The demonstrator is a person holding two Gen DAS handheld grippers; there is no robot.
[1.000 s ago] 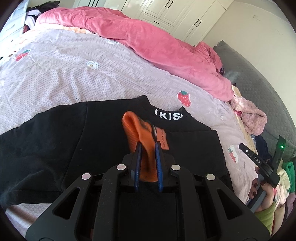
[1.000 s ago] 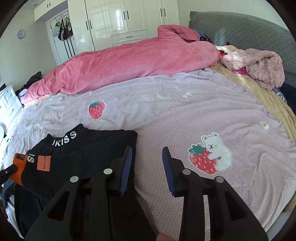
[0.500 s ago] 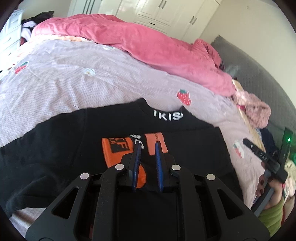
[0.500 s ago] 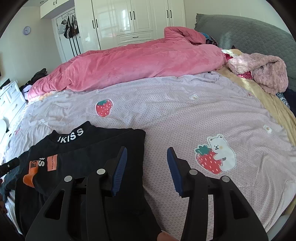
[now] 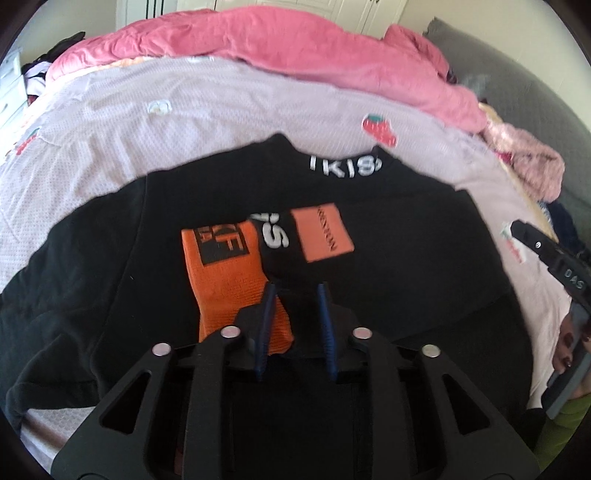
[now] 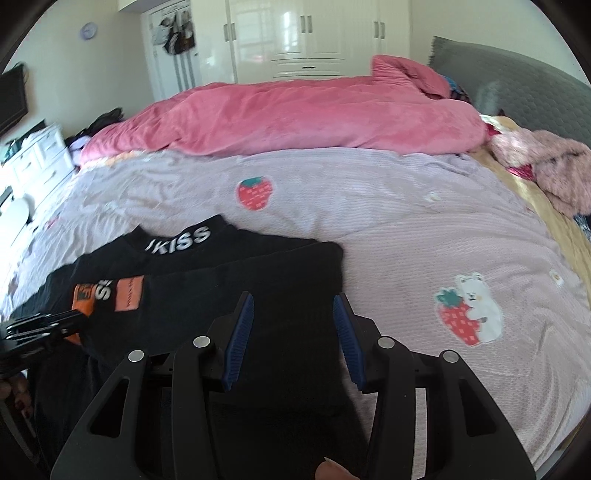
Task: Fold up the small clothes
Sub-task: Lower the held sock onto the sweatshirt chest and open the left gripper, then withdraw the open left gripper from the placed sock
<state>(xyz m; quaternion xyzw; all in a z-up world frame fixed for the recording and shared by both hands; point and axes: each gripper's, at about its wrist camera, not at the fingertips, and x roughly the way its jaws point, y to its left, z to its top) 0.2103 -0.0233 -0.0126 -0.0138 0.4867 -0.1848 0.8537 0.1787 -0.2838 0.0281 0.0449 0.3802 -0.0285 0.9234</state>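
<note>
A black top with white lettering on its collar lies spread on the lilac sheet. Its sleeve, ending in an orange cuff, lies folded across the chest beside an orange patch. My left gripper sits low over that sleeve. Its jaws are opening, with black sleeve cloth loose between the pads. In the right wrist view the same top fills the lower left. My right gripper hovers open over its folded right side, holding nothing.
A pink duvet is heaped along the bed's far side. A fluffy pink garment lies by the grey headboard. Bare lilac sheet stretches right of the top. White wardrobes stand behind, and a hand shows at the right edge.
My left gripper came down and laid the raised orange-cuffed sleeve flat on the top's chest, then its jaws parted. My right gripper opened a little wider and the top fills more of its view.
</note>
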